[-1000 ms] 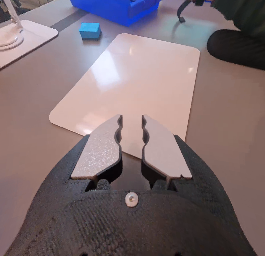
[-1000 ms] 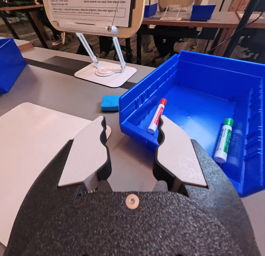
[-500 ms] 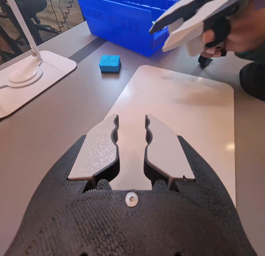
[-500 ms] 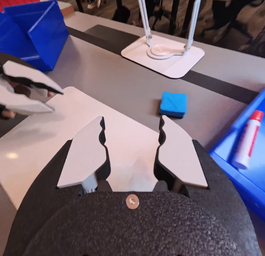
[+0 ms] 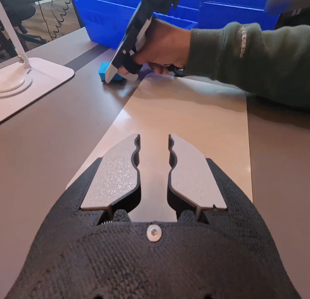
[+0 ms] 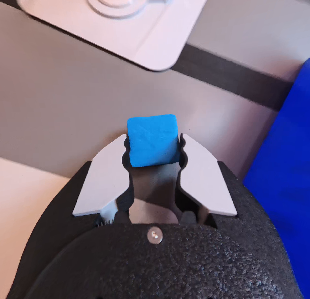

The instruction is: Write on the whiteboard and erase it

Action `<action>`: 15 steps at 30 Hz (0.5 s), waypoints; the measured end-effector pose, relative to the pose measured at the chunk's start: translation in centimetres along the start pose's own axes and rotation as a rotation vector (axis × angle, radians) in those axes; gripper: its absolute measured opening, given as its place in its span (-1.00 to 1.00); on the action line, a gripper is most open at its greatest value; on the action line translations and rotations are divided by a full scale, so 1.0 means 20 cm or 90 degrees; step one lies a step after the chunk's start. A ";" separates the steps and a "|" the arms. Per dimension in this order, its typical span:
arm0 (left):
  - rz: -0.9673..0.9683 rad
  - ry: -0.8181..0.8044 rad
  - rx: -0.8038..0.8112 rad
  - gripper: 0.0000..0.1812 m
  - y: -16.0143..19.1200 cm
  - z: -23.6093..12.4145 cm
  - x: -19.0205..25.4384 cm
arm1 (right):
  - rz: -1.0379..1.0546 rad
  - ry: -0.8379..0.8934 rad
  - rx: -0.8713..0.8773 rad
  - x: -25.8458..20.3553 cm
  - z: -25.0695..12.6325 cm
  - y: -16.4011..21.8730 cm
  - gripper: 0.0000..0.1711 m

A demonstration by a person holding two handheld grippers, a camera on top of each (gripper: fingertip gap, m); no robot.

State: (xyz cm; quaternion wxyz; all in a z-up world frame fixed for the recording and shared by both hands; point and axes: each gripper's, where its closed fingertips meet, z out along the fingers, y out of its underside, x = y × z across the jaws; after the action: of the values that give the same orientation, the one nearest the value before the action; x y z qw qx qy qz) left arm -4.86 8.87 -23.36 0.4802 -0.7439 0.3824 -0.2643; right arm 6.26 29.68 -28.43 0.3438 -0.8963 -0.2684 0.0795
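Blue foam, the eraser (image 6: 151, 140) sits on the grey table (image 6: 67, 106) just past the far corner of the whiteboard (image 5: 192, 116), and my right gripper (image 6: 153, 136) has its two fingers on either side of it, tips down at the table. The fingers look to touch the block's sides, but I cannot tell whether they are squeezing it. From my left gripper's camera the right one (image 5: 115, 76) stands steeply tilted over the eraser (image 5: 102, 71), my hand (image 5: 164, 46) wrapped round its handle. My left gripper (image 5: 154, 136) hovers low over the near end of the whiteboard, fingers parted and holding nothing. Beyond lie a white stand base (image 6: 117, 27), a dark strip across the table (image 6: 234, 83) and a blue bin (image 5: 109, 17).
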 end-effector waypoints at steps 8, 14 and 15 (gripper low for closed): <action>0.030 -0.008 -0.011 -0.66 0.00 0.00 0.02 | 0.004 0.078 0.184 0.42 -0.75 -0.21 -0.33; 0.042 -0.022 -0.027 -0.70 0.03 0.02 0.02 | 0.126 0.116 0.069 0.96 -0.55 0.07 -0.33; 0.043 -0.025 -0.029 -0.70 0.04 0.02 0.02 | 0.128 0.123 0.052 0.98 -0.51 0.10 -0.32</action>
State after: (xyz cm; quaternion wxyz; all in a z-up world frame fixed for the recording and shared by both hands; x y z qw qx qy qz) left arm -4.63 8.63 -24.25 0.4791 -0.7464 0.4036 -0.2248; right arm 27.01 33.14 -21.34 0.3945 -0.9075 -0.1394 0.0381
